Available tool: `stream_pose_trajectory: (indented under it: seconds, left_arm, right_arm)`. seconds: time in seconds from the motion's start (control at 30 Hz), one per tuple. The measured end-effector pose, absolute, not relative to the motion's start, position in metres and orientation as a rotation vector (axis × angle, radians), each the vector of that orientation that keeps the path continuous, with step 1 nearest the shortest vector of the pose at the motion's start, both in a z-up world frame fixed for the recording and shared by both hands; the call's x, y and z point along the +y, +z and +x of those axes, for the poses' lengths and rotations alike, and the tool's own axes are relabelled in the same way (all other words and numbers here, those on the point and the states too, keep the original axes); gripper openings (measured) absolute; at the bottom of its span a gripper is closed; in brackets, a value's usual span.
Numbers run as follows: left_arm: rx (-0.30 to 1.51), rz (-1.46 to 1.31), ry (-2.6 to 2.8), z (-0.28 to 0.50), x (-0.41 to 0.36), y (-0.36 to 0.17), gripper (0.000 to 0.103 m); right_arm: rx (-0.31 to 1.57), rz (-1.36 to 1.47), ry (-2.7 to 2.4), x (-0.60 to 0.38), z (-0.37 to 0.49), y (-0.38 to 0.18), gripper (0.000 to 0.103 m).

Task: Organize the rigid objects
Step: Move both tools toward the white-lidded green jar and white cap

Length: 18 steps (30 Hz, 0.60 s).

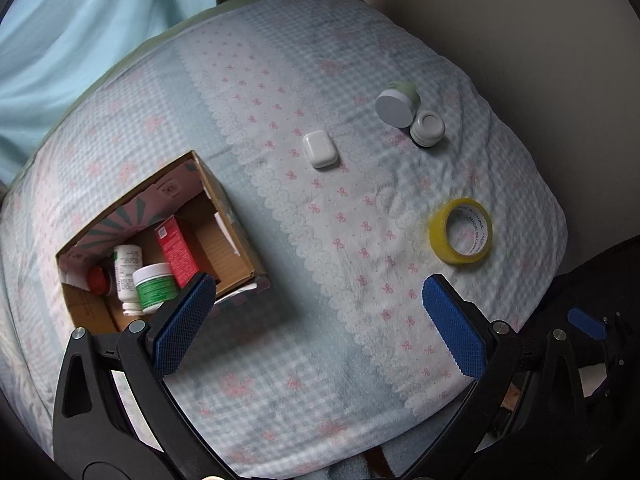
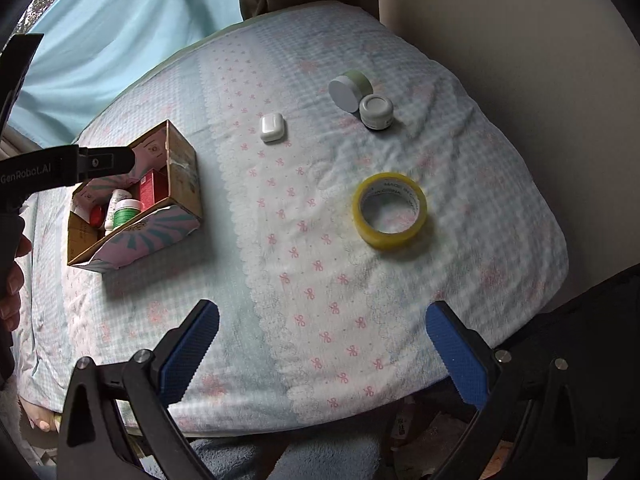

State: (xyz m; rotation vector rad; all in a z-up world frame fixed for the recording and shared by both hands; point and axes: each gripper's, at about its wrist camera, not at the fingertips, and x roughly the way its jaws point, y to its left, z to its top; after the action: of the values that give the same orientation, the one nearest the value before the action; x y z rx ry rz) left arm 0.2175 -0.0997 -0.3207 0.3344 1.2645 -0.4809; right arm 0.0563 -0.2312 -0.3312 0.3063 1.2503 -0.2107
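An open cardboard box sits on the left of the cloth-covered table and holds a red carton, a white bottle, a green-labelled jar and a red-capped item. On the cloth lie a white earbud case, a green jar with white lid, a small grey jar and a yellow tape roll. My left gripper is open and empty, just right of the box. My right gripper is open and empty, above the table's near part.
The table wears a blue-checked cloth with pink bows. A light blue curtain hangs behind, a beige wall on the right. The left gripper's black body shows over the box in the right wrist view.
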Motion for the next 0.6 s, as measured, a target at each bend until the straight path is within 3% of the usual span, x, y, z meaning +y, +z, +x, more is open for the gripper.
stream_pose_trajectory:
  seconds: [0.27,0.6]
  left_arm:
    - [1.349,0.466,-0.499,0.259,-0.201,-0.367,0.103]
    - [1.321,0.666,-0.581,0.337,-0.284,-0.409,0.103]
  right_arm:
    - [1.339,0.323,-0.195,-0.296,0.072,-0.385,0.103]
    - [1.34,0.368,-0.222,-0.319,0.093,-0.442,0.103]
